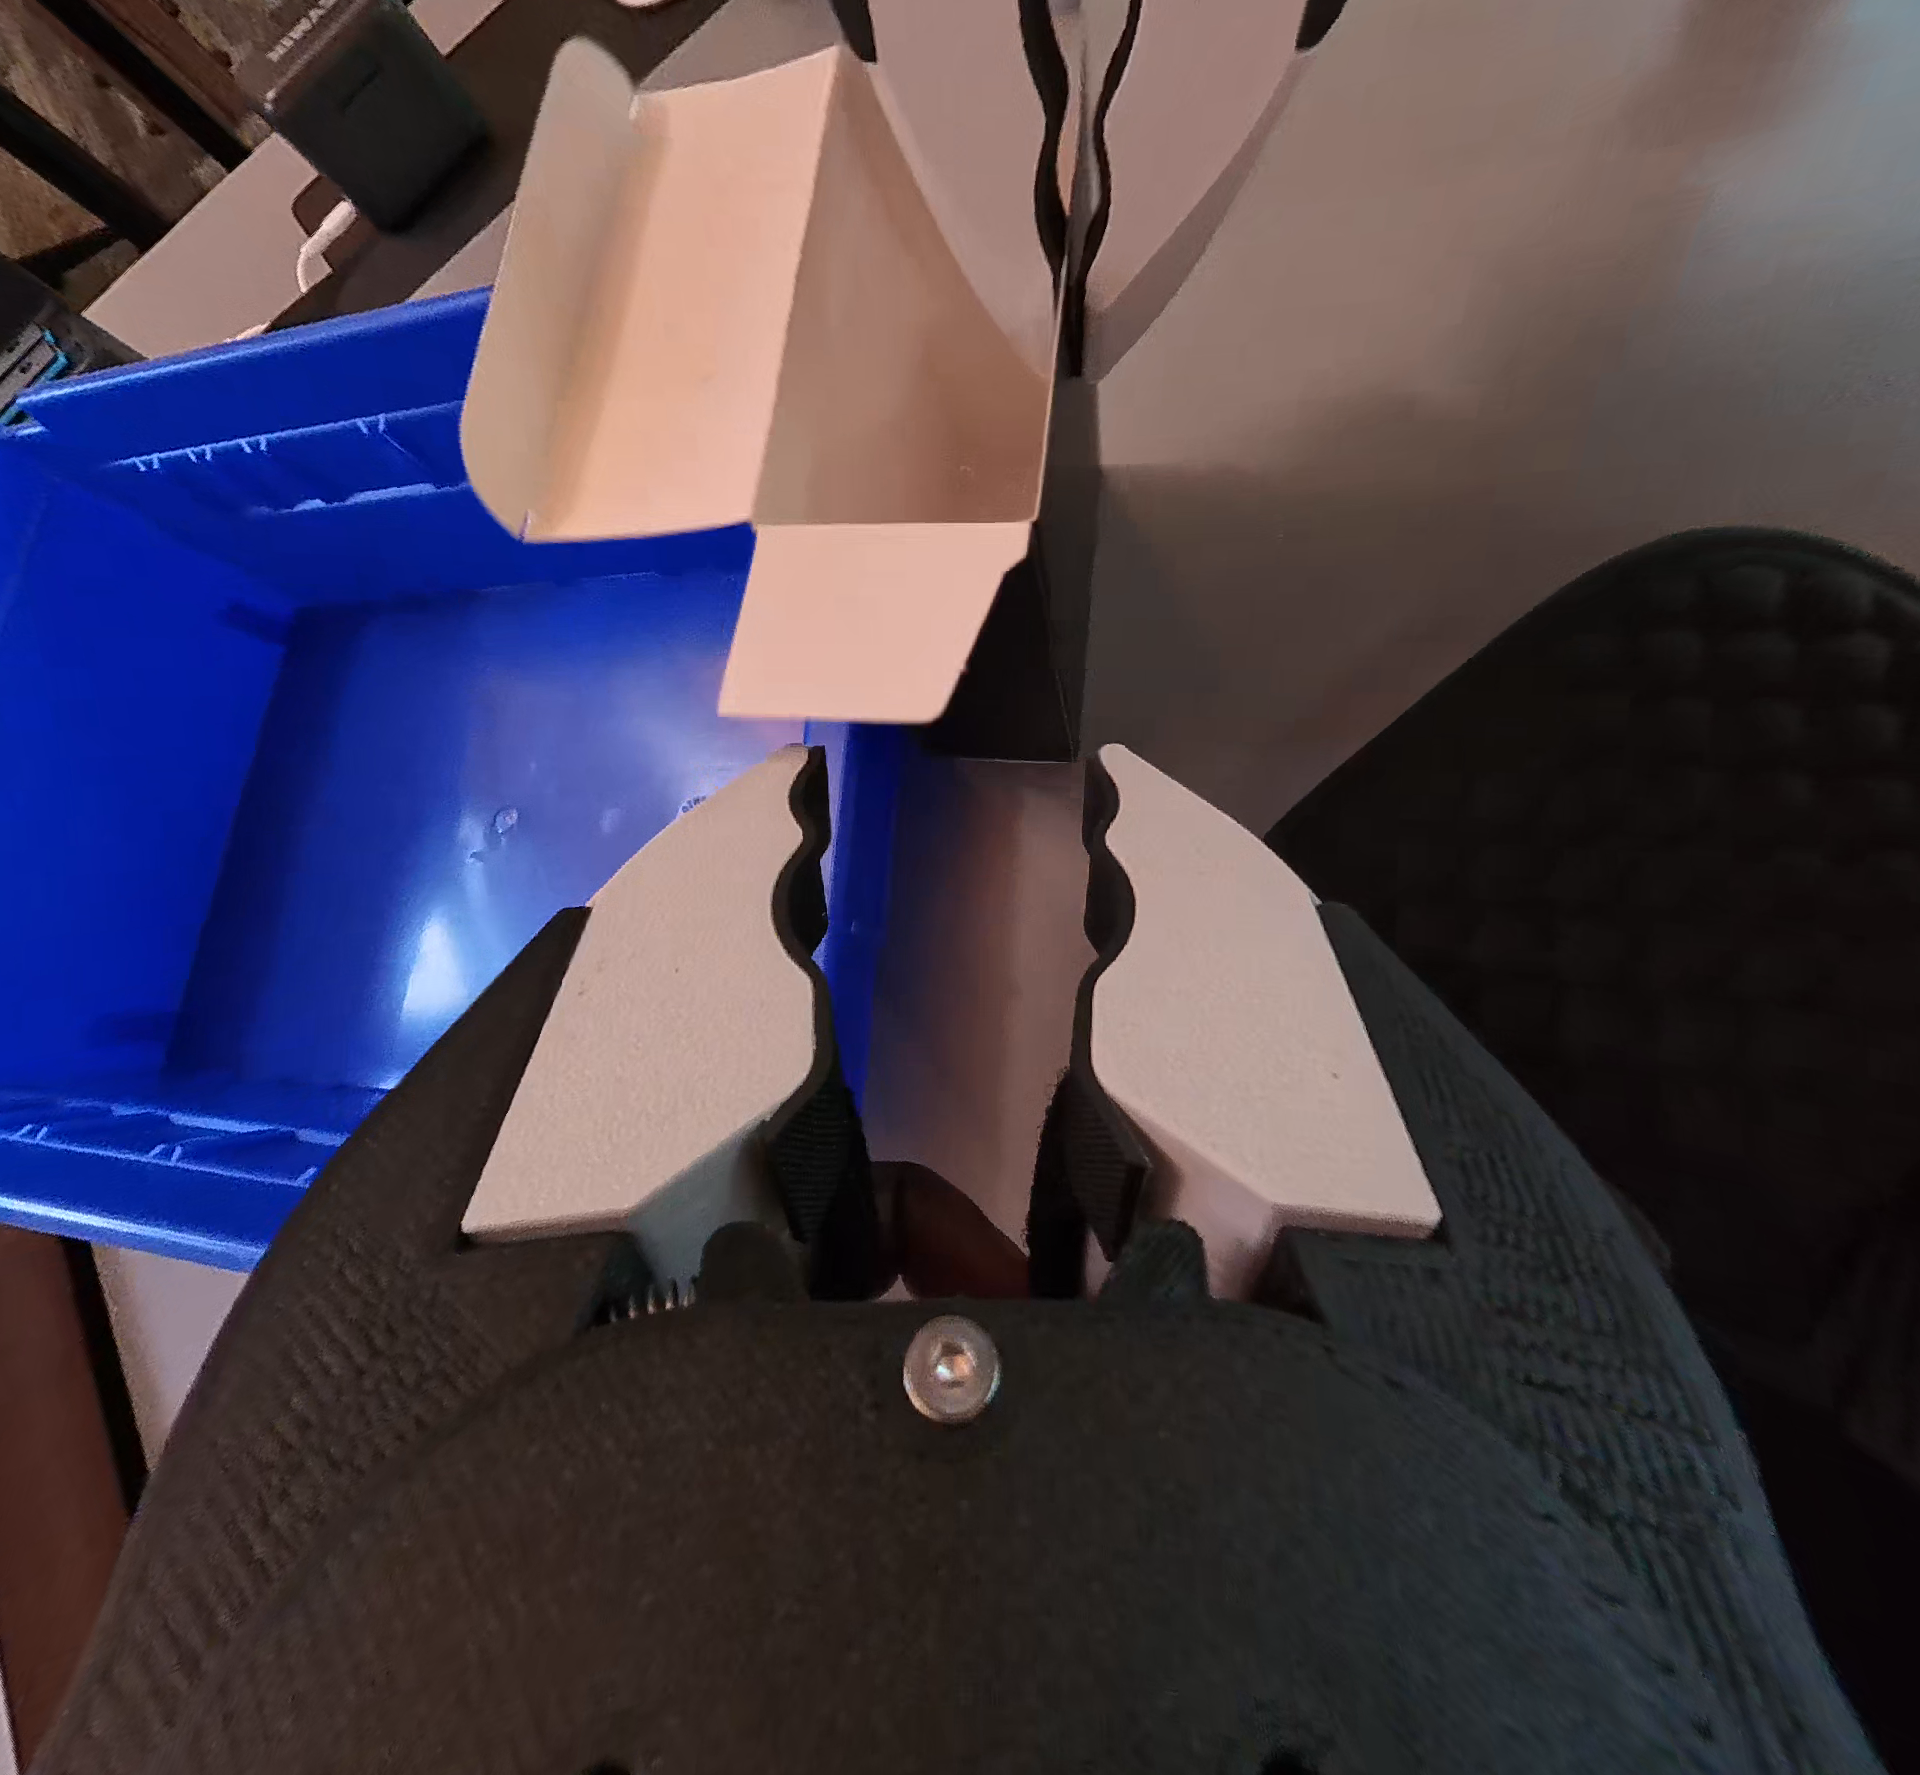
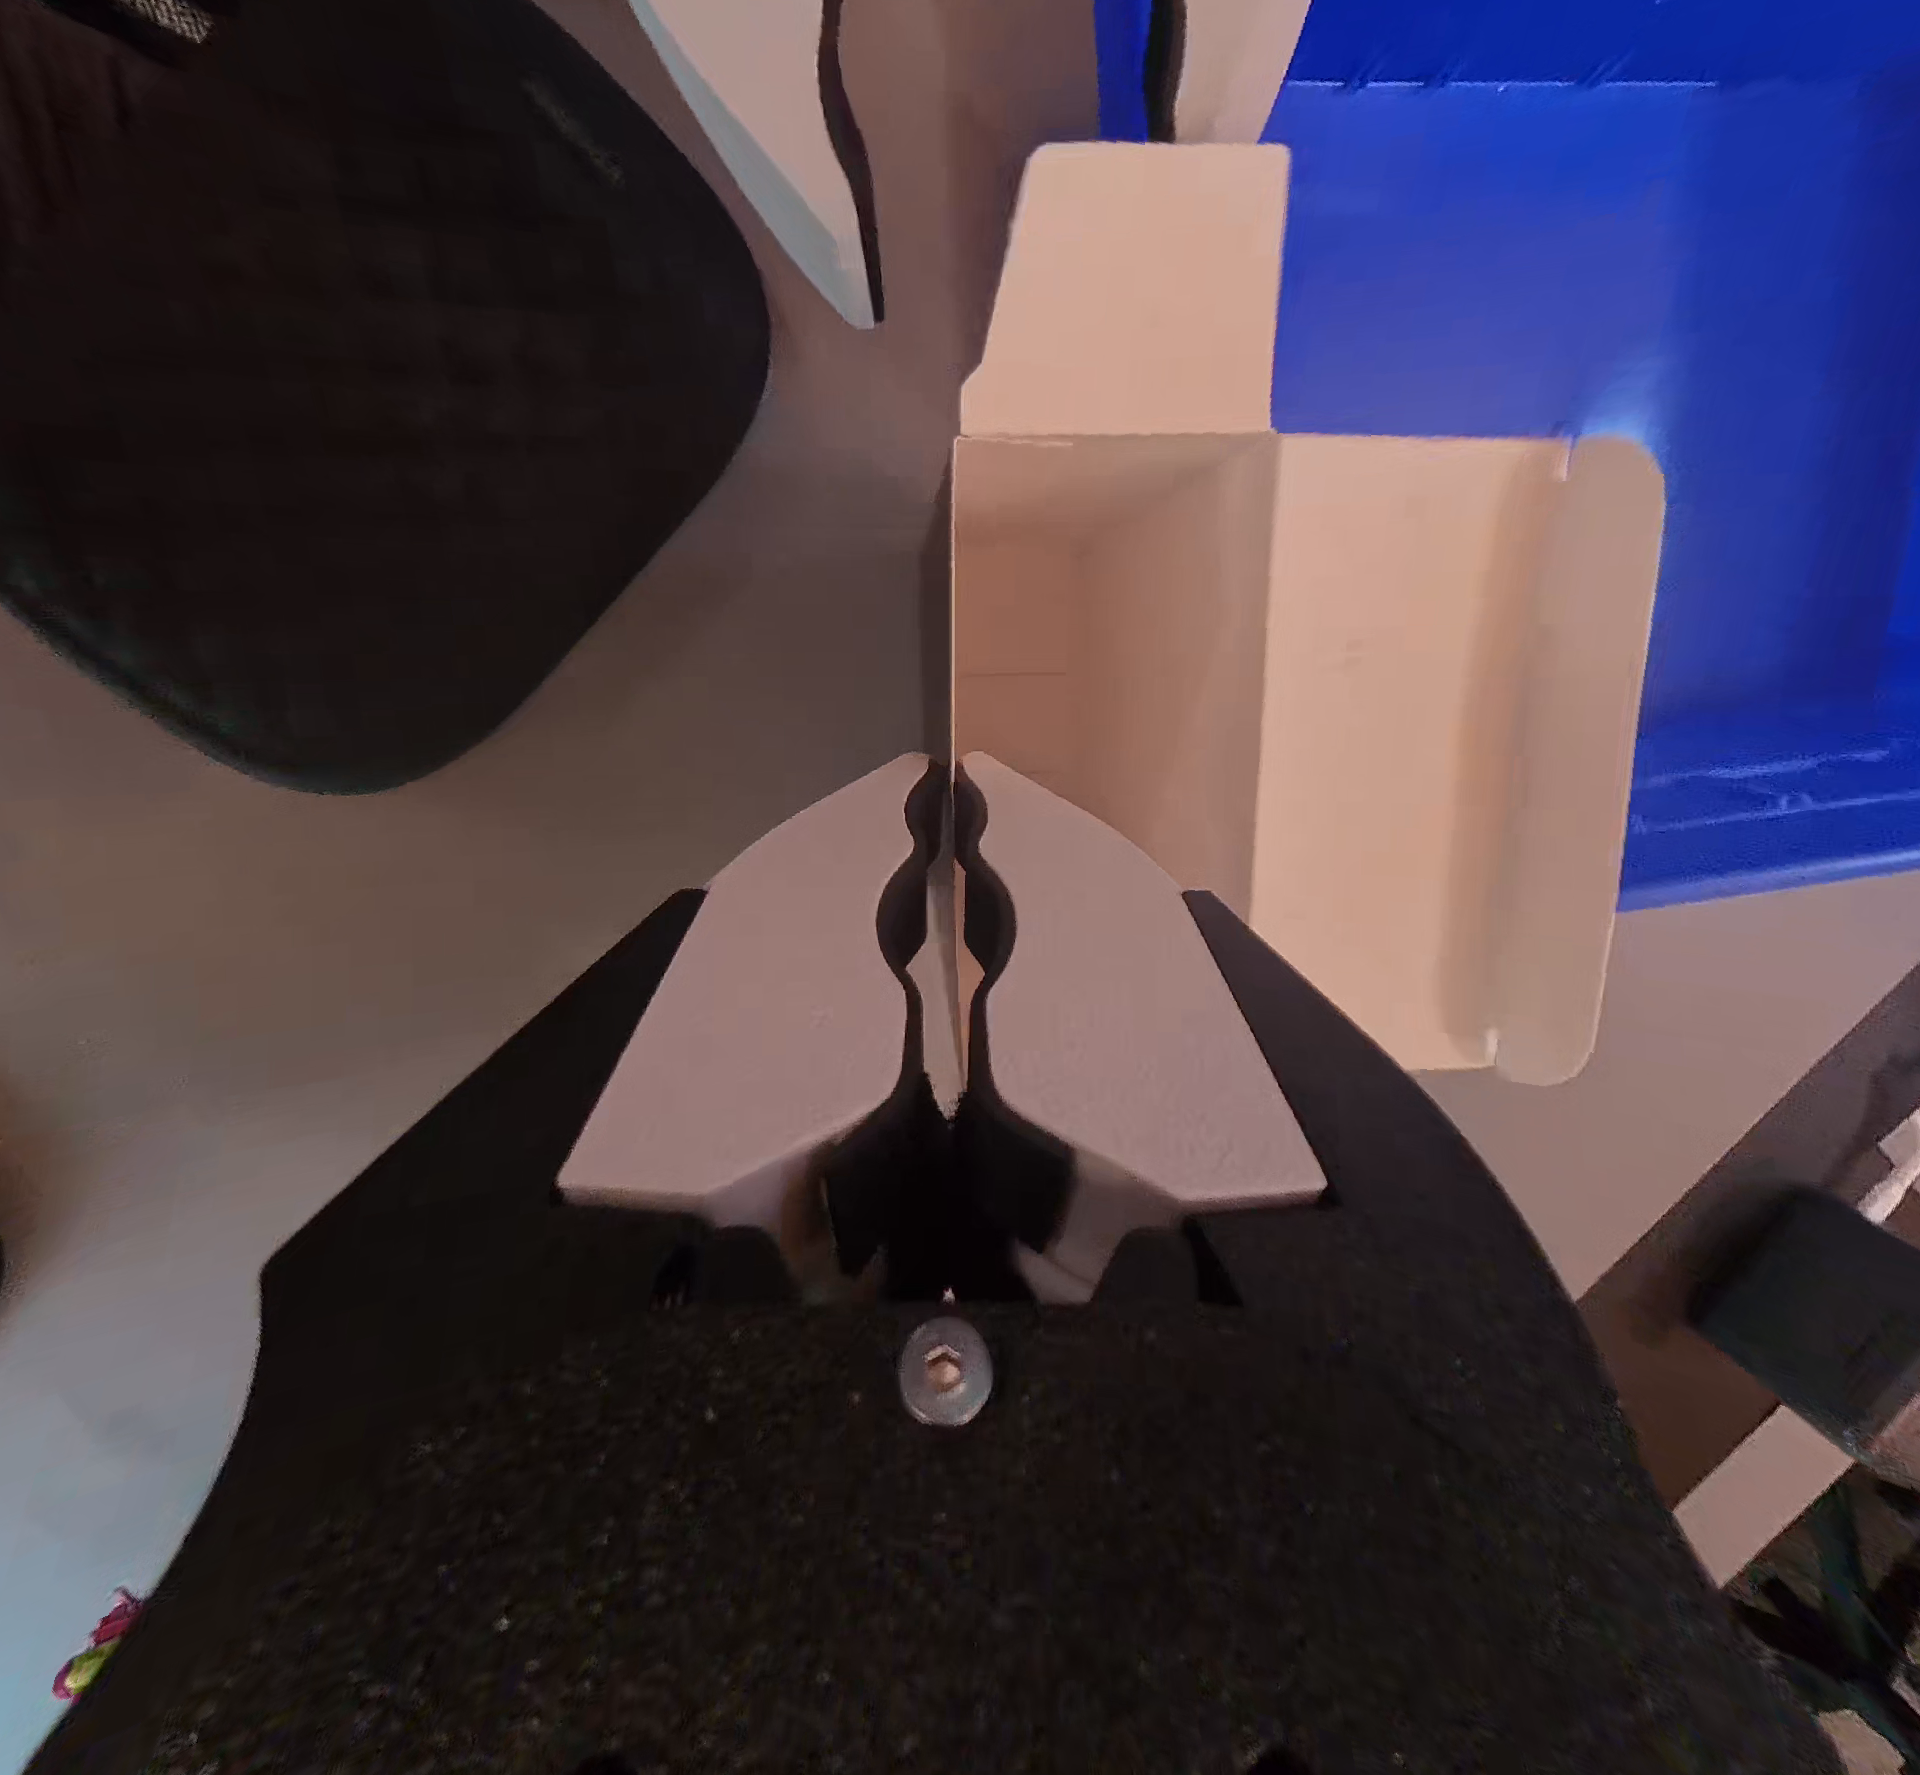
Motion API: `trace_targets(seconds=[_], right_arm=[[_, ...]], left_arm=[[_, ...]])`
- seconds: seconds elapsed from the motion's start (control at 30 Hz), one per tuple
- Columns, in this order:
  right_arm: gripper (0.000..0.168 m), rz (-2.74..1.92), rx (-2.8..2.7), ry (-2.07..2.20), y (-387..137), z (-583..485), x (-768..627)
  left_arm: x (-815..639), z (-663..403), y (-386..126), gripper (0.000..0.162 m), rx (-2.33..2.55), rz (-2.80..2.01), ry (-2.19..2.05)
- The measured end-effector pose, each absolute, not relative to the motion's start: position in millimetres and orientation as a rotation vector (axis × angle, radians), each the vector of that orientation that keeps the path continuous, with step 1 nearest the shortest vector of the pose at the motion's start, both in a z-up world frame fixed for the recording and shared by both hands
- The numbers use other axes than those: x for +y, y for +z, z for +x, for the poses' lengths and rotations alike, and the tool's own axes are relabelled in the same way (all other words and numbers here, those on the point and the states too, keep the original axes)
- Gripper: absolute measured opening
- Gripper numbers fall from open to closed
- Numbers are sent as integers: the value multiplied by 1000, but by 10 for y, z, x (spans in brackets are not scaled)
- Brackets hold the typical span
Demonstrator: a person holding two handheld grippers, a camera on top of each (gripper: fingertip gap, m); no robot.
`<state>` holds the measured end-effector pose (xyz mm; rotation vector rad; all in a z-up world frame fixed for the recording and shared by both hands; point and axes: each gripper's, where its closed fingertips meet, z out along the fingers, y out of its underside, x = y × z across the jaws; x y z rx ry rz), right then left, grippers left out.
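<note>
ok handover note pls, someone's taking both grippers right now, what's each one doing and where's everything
Right gripper: shut on one wall of the white carton, held off the table.
Left gripper: open, empty, just short of the carton's near end.
Carton: end flaps open, inside looks empty.
Blue bin: on the table beside the carton; the part in view holds nothing.
Black pad: on the table, opposite side from the bin.

The blue bin (image 1: 208, 790) runs off the left edge in the left wrist view and off the right edge in the right wrist view, so its full outline never shows. The dark cushion (image 2: 343, 375) is cut at the left edge. Behind the white carton (image 2: 1195, 645), the worktop (image 2: 156, 946) is hidden — its far reach smears to blur. The small dark device (image 1: 364, 104) is too blurred to identify.
</note>
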<state>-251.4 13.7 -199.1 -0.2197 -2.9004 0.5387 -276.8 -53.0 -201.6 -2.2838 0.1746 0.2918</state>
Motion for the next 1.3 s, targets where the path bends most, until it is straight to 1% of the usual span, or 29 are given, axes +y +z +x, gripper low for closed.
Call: trace_targets(seconds=[0.13,0.2,0.27,0.43,0.53,0.63,0.7,0.73,0.77,0.8,0.87,0.9,0.97,1.03,1.1,1.17,1.23,1.27,1.3], right_arm=[[2,-209,-2902,536,-1993,-2562,94],[5,-221,-2883,509,-1999,-2603,124],[14,-234,-2878,476,-2023,-2618,154],[23,-246,-2856,498,-2026,-2601,142],[32,-282,-2813,585,-1905,-2558,112],[48,-348,-2681,738,-1620,-2458,113],[59,-449,-2534,893,-1332,-2310,169],[64,-505,-2453,951,-1194,-2197,247],[68,-565,-2367,989,-1068,-2067,366],[72,-625,-2274,1010,-956,-1918,520],[79,-763,-2069,1003,-792,-1594,924],[83,-839,-1984,972,-773,-1409,1152],[92,-999,-1893,903,-895,-1006,1564],[100,-1167,-1863,891,-1159,-638,1824],[106,-1283,-1821,881,-1448,-378,2001],[110,-1370,-1807,857,-1754,-190,2115],[111,-1432,-1840,816,-2055,-31,2192],[109,-1438,-1870,810,-2186,33,2211],[101,-1436,-1894,820,-2300,79,2228]], left_arm=[[-550,-2762,-2039,47,195,-2299,288],[-550,-2753,-2036,47,204,-2296,282],[-555,-2742,-2040,48,214,-2295,274],[-583,-2736,-2011,47,214,-2294,281],[-637,-2749,-1961,47,184,-2298,295],[-751,-2790,-1895,52,110,-2323,317],[-823,-2814,-1794,62,63,-2310,348],[-833,-2787,-1716,74,67,-2279,350],[-814,-2716,-1618,91,88,-2230,334],[-765,-2610,-1495,104,121,-2159,308],[-614,-2295,-1212,118,216,-1981,230],[-528,-2092,-1084,121,276,-1894,177],[-349,-1672,-905,122,379,-1751,56],[-142,-1273,-854,122,463,-1656,-72],[117,-968,-930,122,516,-1610,-162],[434,-784,-1115,121,558,-1606,-179],[741,-639,-1361,115,591,-1625,-219],[872,-574,-1501,112,605,-1647,-258],[991,-526,-1651,110,619,-1678,-289]])
